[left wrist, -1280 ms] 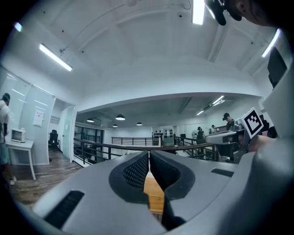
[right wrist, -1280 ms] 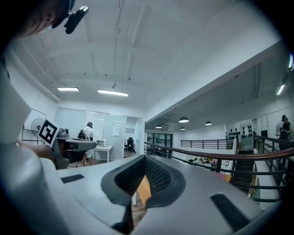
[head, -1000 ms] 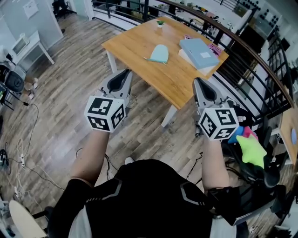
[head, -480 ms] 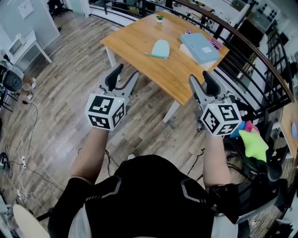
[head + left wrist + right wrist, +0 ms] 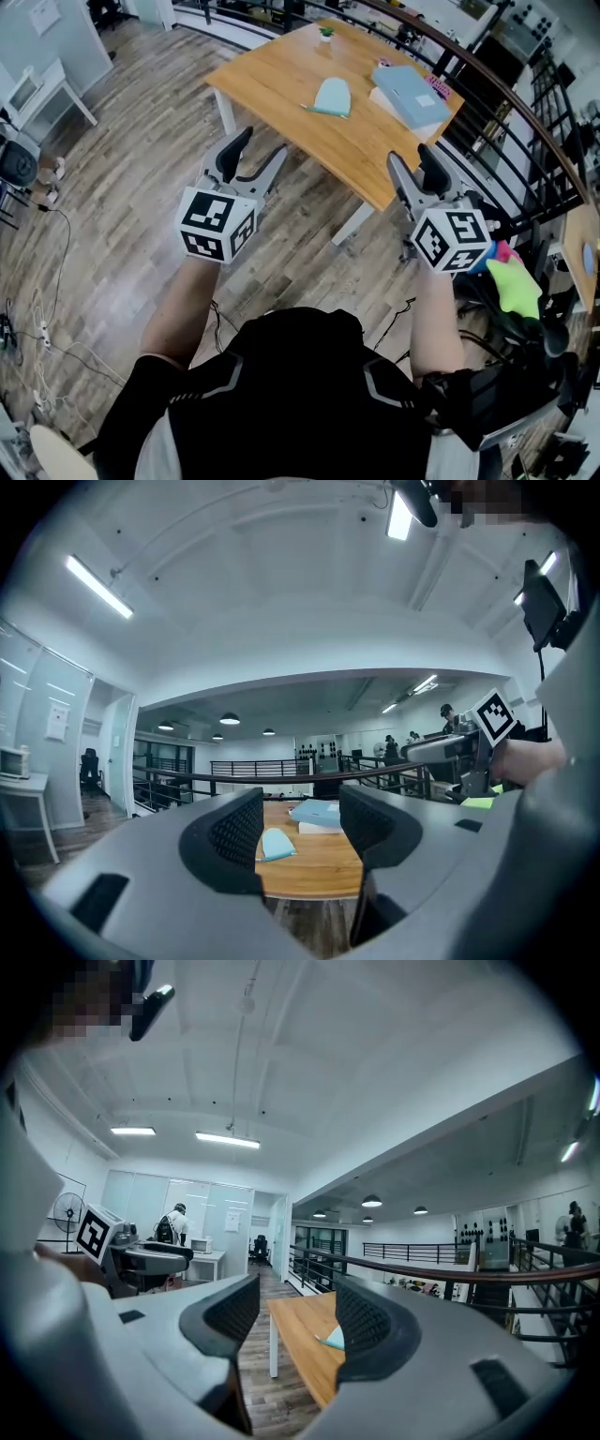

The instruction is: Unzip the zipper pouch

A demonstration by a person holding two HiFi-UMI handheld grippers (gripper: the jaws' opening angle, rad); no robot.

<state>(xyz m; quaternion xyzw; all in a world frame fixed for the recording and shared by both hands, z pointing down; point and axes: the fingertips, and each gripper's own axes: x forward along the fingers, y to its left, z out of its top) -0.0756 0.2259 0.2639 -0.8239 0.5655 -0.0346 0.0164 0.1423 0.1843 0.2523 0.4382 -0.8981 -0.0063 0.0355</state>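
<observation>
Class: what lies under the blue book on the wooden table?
A pale flat slab, perhaps another book, peeks out along the blue book's lower-left edge. The rest of it is covered.

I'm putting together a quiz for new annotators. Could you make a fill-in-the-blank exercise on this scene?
1. The zipper pouch lies on the ___ table.
2. In the head view, the blue book lies to the pouch's ___.
3. The left tongs and right tongs are both ___, with nothing between them.
4. Both are held above the ___, short of the table.

Missing words: wooden; right; open; floor.
Note: both tongs have just been opening.
</observation>
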